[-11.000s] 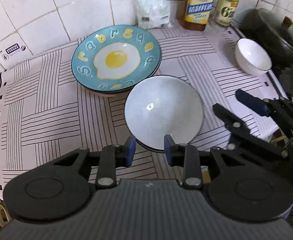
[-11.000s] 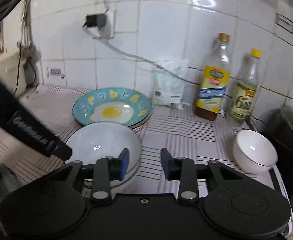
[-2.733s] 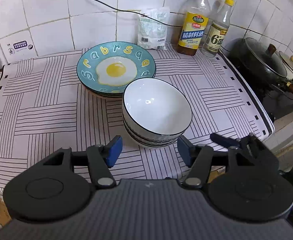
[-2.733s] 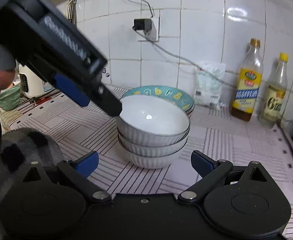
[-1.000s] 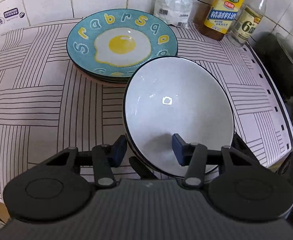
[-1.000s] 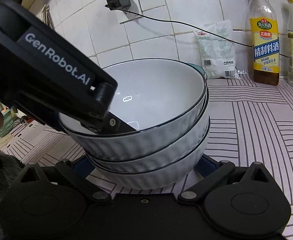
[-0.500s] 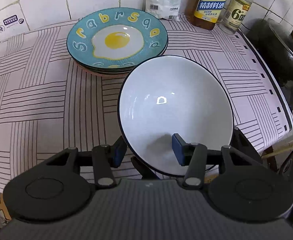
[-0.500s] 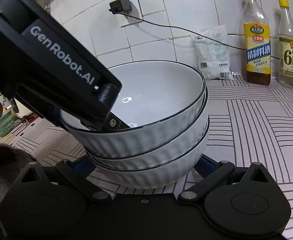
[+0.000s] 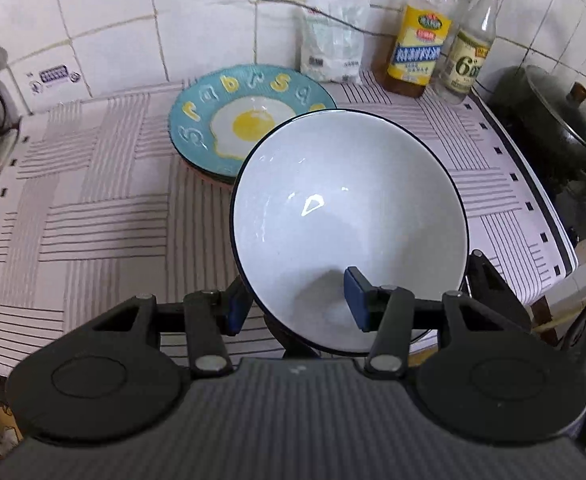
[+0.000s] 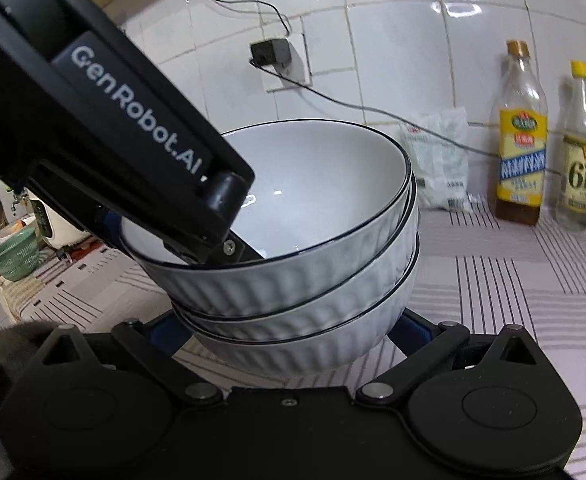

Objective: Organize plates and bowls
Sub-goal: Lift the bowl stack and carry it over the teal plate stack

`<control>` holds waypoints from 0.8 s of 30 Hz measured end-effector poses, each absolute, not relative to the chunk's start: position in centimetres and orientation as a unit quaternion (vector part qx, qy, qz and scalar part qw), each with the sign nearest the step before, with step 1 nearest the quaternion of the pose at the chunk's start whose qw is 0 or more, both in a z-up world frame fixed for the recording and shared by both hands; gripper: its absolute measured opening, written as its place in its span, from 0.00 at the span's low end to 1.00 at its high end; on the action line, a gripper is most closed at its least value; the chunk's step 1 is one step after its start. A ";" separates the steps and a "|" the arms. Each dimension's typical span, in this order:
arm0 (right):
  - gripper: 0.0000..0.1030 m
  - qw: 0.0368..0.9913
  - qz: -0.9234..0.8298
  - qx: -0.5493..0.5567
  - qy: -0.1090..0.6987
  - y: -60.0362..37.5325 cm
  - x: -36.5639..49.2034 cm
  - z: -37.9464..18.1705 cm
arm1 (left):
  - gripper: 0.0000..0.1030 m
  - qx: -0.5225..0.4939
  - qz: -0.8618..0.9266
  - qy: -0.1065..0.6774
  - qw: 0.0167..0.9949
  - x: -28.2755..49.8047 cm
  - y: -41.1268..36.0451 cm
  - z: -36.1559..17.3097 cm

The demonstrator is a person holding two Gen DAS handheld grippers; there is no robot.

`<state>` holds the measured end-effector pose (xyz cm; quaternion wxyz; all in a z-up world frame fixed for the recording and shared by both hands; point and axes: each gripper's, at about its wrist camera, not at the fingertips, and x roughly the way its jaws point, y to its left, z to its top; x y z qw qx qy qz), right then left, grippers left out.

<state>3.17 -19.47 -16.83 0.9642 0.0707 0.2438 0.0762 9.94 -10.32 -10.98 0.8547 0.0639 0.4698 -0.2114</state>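
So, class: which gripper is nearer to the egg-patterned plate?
Left. The left gripper clamps the bowl stack's rim, which overlaps the egg plate in its view; the right gripper cradles the stack's base, farther back.

My left claw point(image 9: 295, 300) straddles the near wall of the stack of three white ribbed bowls point(image 10: 305, 280), one finger inside, one outside. My right claw point(image 10: 289, 330) brackets the stack's lowest bowl from either side. Behind the stack sits the teal egg-print plate point(image 9: 245, 120) on the striped counter mat point(image 9: 93, 216). Behind and right of the stack stand the white plastic packet point(image 9: 333, 50), the yellow-labelled glass bottle point(image 9: 419, 40) and the yellow-capped clear bottle point(image 9: 469, 52).
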 end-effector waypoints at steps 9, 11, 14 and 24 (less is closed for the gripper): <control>1.00 0.968 0.090 0.054 0.229 -18.4 4.7 -14.5 | 0.46 0.069 -0.196 0.449 0.869 10.4 -9.1 -8.5; 1.00 0.968 0.092 0.055 0.226 -18.3 5.2 -14.2 | 0.46 0.076 -0.194 0.445 0.871 10.7 -9.3 -8.1; 1.00 0.967 0.096 0.067 0.225 -18.5 6.3 -14.0 | 0.46 0.083 -0.194 0.441 0.873 11.5 -9.5 -7.7; 1.00 0.969 0.103 0.050 0.219 -18.6 9.8 -14.3 | 0.46 0.104 -0.178 0.428 0.880 14.8 -10.4 -8.2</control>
